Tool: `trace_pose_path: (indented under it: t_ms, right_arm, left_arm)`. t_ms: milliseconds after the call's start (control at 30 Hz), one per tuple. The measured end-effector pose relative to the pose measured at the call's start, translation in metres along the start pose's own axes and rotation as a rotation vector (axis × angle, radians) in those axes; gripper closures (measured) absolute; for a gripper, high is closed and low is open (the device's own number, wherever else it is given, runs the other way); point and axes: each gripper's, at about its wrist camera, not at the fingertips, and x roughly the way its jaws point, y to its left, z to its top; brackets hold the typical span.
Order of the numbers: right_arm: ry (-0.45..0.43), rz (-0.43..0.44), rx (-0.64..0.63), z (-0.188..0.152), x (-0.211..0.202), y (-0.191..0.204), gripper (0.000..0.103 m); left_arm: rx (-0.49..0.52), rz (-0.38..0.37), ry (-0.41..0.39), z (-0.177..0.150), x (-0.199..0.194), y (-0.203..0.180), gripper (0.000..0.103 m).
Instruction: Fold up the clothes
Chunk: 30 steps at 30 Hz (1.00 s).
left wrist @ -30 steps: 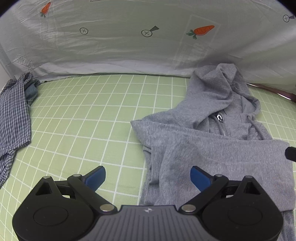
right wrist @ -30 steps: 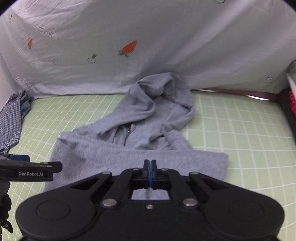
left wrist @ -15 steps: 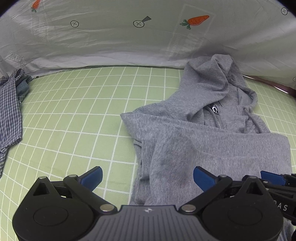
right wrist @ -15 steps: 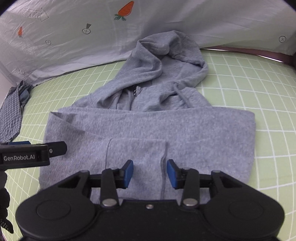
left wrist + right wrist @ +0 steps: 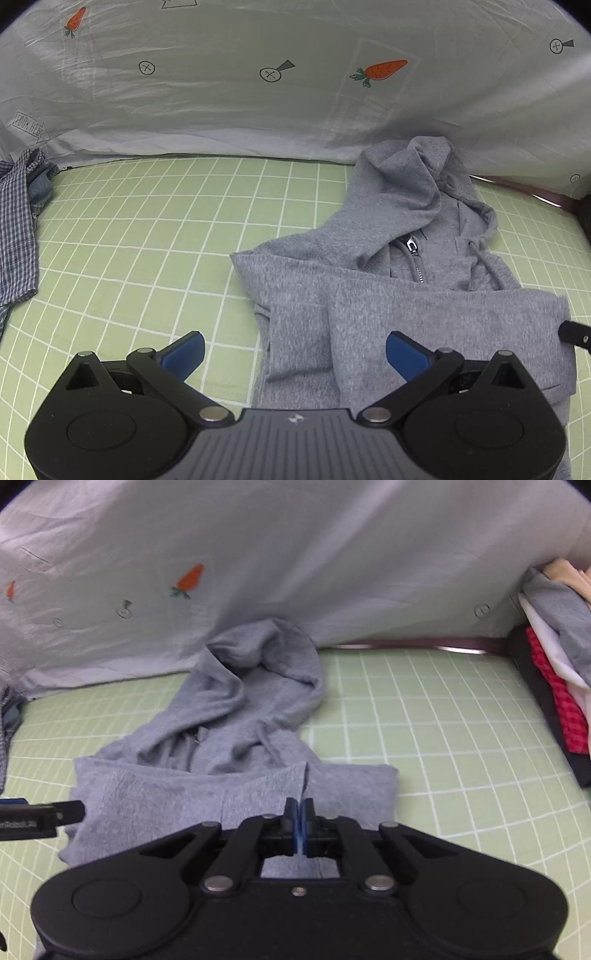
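While pinched at lower centre by right fingers (image 5: pixel 299 821) shut tight, grey hoodie (image 5: pixel 236 716) folded on green mat (image 5: pixel 443 738), left fingers (image 5: pixel 295 354) spread wide, empty, checked shirt (image 5: pixel 16 229) far left.

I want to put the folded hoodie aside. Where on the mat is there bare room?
The green grid mat is bare between the checked shirt and the grey hoodie, and between the hoodie and the clothes pile. The hoodie's patch is crowded.
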Motion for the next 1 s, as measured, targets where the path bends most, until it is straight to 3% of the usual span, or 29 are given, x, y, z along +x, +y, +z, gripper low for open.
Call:
trace_pose_path:
  t_ms: [67, 100, 167, 200, 233, 333, 500, 633, 867, 1000]
  right_arm:
    - [0.063, -0.034, 0.046, -0.003, 0.012, -0.012, 0.083]
    - [0.058, -0.037, 0.055, -0.005, 0.011, -0.015, 0.066]
    - [0.032, -0.041, 0.051, -0.009, 0.007, -0.017, 0.041]
    - [0.020, -0.044, 0.036, -0.010, 0.006, -0.016, 0.030]
    - [0.014, -0.044, 0.018, -0.011, 0.004, -0.015, 0.026]
    - [0.016, -0.018, -0.011, -0.013, 0.004, -0.011, 0.021]
    - [0.021, -0.003, -0.037, -0.012, 0.004, -0.003, 0.017]
    - [-0.002, -0.008, -0.036, -0.002, 0.003, -0.003, 0.017]
    - [-0.020, -0.032, -0.036, 0.029, 0.029, -0.005, 0.017]
    - [-0.039, -0.036, -0.031, 0.054, 0.054, -0.005, 0.017]
  left_arm:
    - [0.007, -0.002, 0.037, -0.002, 0.007, -0.002, 0.000]
    - [0.010, -0.003, 0.055, -0.003, 0.010, -0.003, 0.000]
    - [0.016, -0.006, 0.091, -0.006, 0.016, -0.006, 0.000]
    - [0.020, -0.009, 0.111, -0.008, 0.020, -0.006, 0.000]
    - [0.024, -0.017, 0.130, -0.009, 0.023, -0.005, 0.000]
    - [0.028, -0.030, 0.170, -0.016, 0.031, -0.003, 0.003]
    - [-0.024, -0.082, 0.168, -0.012, 0.027, 0.003, 0.022]
    - [-0.060, -0.097, 0.113, 0.008, 0.014, 0.009, 0.027]
    - [-0.070, -0.102, 0.058, 0.057, 0.024, 0.009, 0.053]
    - [-0.001, -0.089, 0.044, 0.084, 0.046, -0.006, 0.055]
